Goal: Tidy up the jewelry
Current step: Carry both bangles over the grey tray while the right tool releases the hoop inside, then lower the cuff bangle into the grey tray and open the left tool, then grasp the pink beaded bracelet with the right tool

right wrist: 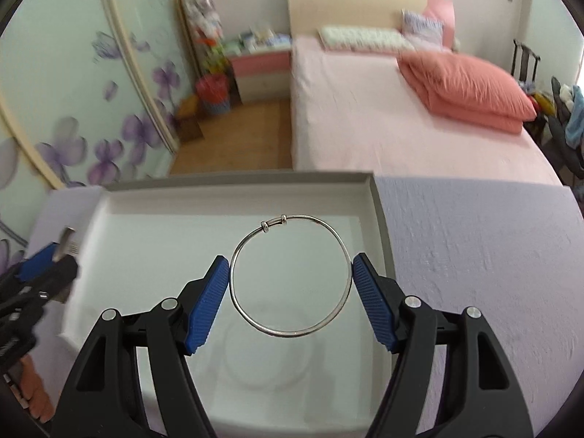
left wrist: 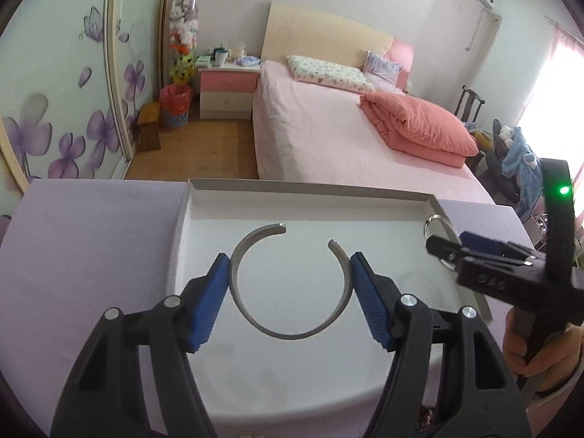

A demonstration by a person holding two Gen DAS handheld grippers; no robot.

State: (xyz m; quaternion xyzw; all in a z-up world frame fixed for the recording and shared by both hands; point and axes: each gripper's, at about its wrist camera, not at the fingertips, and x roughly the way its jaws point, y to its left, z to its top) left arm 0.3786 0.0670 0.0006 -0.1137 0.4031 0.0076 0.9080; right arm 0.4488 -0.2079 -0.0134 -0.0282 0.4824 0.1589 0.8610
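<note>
In the left wrist view my left gripper (left wrist: 291, 266) is shut on a wide grey open cuff bracelet (left wrist: 292, 334), its blue pads pressing on the cuff's two sides. The cuff hangs over a shallow white tray (left wrist: 310, 186) on a lilac table (left wrist: 91, 237). In the right wrist view my right gripper (right wrist: 291, 266) is shut on a thin silver bangle (right wrist: 265, 225), held above the same tray (right wrist: 237, 179). Each gripper also shows in the other's view: the right gripper (left wrist: 445, 248) at the tray's right edge, the left gripper (right wrist: 54, 255) at the tray's left edge.
Beyond the table stands a pink bed (left wrist: 346, 138) with a folded coral quilt (left wrist: 419, 127). A pink nightstand (left wrist: 226, 87), a red bin (left wrist: 175, 104), a small wooden stool (left wrist: 148, 124) and a flowered wardrobe (left wrist: 65, 109) lie to the left. A person's hand (left wrist: 529, 350) grips the right tool.
</note>
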